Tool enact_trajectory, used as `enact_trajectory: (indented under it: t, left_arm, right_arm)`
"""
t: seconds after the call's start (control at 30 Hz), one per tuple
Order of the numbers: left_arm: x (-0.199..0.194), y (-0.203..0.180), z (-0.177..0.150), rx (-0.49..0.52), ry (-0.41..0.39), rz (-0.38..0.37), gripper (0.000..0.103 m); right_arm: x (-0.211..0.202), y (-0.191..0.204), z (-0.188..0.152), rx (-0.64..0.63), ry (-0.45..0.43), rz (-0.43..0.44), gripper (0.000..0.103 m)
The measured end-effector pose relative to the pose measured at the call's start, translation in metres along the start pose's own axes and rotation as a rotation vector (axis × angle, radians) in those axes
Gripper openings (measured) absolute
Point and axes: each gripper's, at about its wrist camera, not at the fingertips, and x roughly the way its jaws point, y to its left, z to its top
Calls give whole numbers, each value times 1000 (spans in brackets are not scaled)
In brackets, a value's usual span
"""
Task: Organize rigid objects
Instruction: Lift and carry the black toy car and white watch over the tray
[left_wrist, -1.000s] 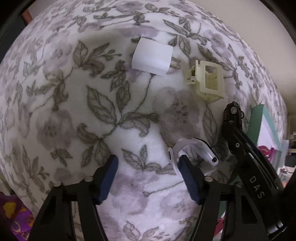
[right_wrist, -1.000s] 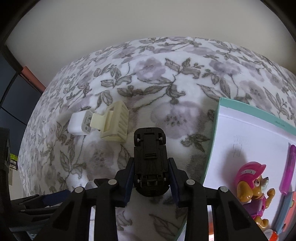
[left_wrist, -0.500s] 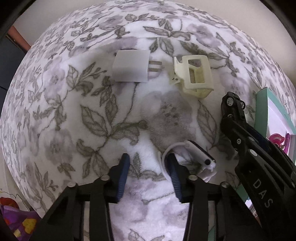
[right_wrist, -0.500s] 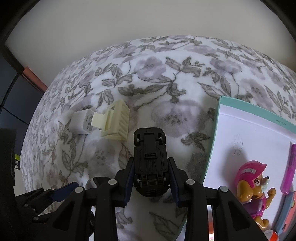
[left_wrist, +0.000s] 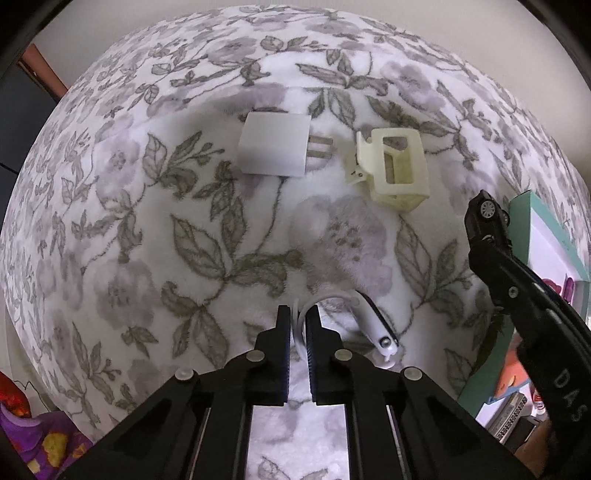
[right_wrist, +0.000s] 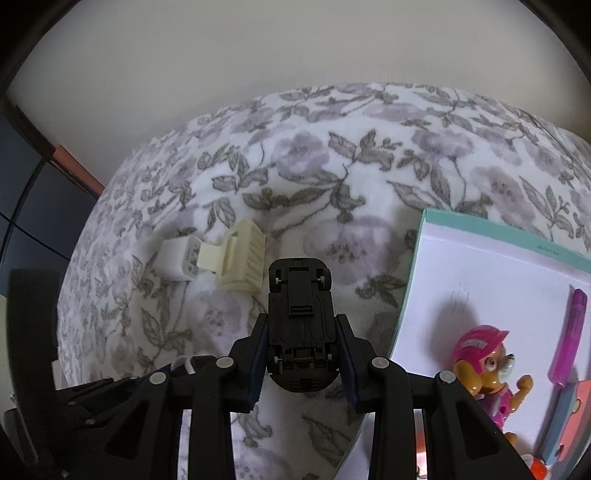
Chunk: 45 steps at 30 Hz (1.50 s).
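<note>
My left gripper (left_wrist: 297, 314) points down at the floral blanket and is shut on the thin white strap of a wristwatch (left_wrist: 373, 321), whose dark-faced body lies just right of the pads. My right gripper (right_wrist: 301, 325) is shut on a black toy car (right_wrist: 300, 295), underside up, nose pointing away; the same car (left_wrist: 485, 218) shows at the right of the left wrist view. Further off lie a white charger plug (left_wrist: 273, 144) (right_wrist: 179, 258) and a cream hair claw clip (left_wrist: 397, 166) (right_wrist: 242, 260), side by side.
A teal-rimmed white box (right_wrist: 424, 236) (left_wrist: 521, 218) lies at the right, holding a pink-helmeted toy pup (right_wrist: 487, 365) and a purple pen (right_wrist: 570, 332). A pale wall rises behind the blanket. Dark furniture stands at the left edge.
My left gripper's jaws have closed from wide apart onto the watch's white strap, and the gripper has shifted over the blanket. The right gripper and the car have kept still.
</note>
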Motion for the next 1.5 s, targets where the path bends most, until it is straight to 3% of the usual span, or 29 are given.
enact_trajectory:
  t: [0.3, 0.53, 0.7, 0.97, 1.17, 1.5]
  left_arm:
    - [-32, 16, 10, -1, -51, -19, 7]
    - [-65, 31, 31, -13, -112, -80, 7]
    - [-91, 31, 25, -17, -157, -169, 7]
    - [-116, 4, 14, 47, -237, -258, 7]
    - [-121, -25, 4, 124, -232, -287, 7]
    - [-111, -86, -19, 310, -194, -244, 7]
  right_arm:
    - [-32, -10, 13, 37, -73, 28, 36]
    - [-65, -39, 23, 104, -135, 21, 36]
    - [-93, -69, 27, 166, -177, -3, 36]
    - [-128, -108, 27, 229, -225, -53, 36]
    - [-147, -123, 25, 250, -238, -119, 36]
    - [-161, -153, 19, 299, -230, -180, 36]
